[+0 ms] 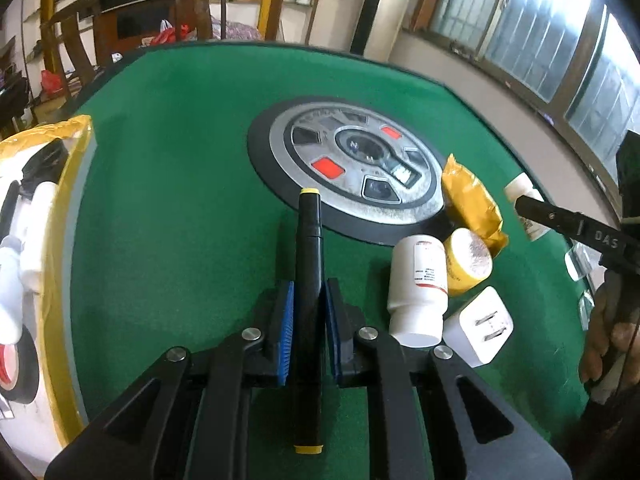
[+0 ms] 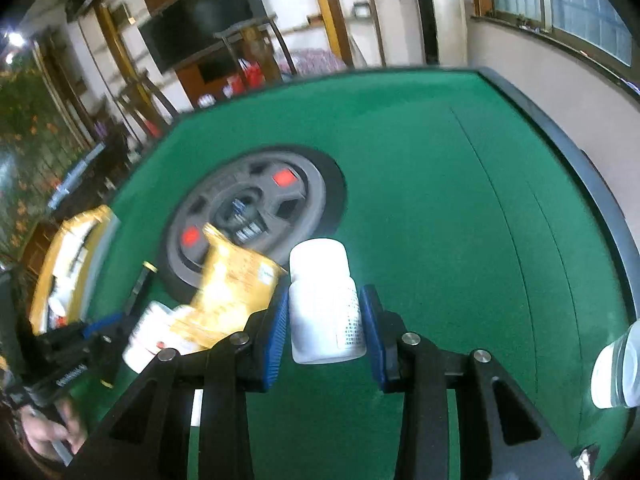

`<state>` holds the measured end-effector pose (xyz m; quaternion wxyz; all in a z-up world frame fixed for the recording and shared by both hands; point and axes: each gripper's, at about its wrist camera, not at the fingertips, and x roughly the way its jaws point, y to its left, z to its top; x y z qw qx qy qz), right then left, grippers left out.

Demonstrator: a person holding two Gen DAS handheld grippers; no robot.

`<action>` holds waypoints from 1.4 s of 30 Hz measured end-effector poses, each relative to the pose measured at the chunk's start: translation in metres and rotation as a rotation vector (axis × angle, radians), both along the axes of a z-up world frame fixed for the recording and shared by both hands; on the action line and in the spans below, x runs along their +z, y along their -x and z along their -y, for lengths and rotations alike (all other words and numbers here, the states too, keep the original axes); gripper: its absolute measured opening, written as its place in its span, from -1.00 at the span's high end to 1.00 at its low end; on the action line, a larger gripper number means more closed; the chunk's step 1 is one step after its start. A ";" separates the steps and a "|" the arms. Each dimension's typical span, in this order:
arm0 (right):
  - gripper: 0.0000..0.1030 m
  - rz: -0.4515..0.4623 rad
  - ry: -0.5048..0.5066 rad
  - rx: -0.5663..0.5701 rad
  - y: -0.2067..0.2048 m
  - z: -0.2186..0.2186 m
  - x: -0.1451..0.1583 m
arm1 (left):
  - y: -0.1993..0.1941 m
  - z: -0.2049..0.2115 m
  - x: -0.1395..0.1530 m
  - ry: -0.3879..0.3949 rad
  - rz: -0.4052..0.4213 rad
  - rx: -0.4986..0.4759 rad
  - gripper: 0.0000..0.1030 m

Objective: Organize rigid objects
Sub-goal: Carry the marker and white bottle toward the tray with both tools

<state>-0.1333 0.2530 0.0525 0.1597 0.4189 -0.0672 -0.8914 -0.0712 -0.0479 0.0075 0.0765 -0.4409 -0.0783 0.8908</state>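
My left gripper point(image 1: 308, 304) is shut on a black marker with yellow ends point(image 1: 308, 280), held above the green table. My right gripper point(image 2: 325, 312) has its blue pads around a white pill bottle point(image 2: 324, 300) and looks shut on it; it also shows at the right in the left wrist view point(image 1: 524, 200). On the table lie another white bottle point(image 1: 418, 284), a yellow tape roll point(image 1: 468, 260), a yellow packet point(image 1: 472, 200) and a white plug adapter point(image 1: 478, 326). A yellow-rimmed box point(image 1: 64, 240) at the left holds white items and tape.
A round grey control panel point(image 1: 348, 164) sits in the middle of the green felt table point(image 1: 180, 160). A clear cup-like object point(image 2: 616, 368) stands at the right edge. Chairs and shelves stand beyond the far table edge.
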 end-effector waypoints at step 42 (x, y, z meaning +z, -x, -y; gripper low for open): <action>0.39 -0.095 0.088 0.196 -0.036 0.075 0.000 | -0.016 0.007 0.027 -0.076 -0.159 0.016 0.76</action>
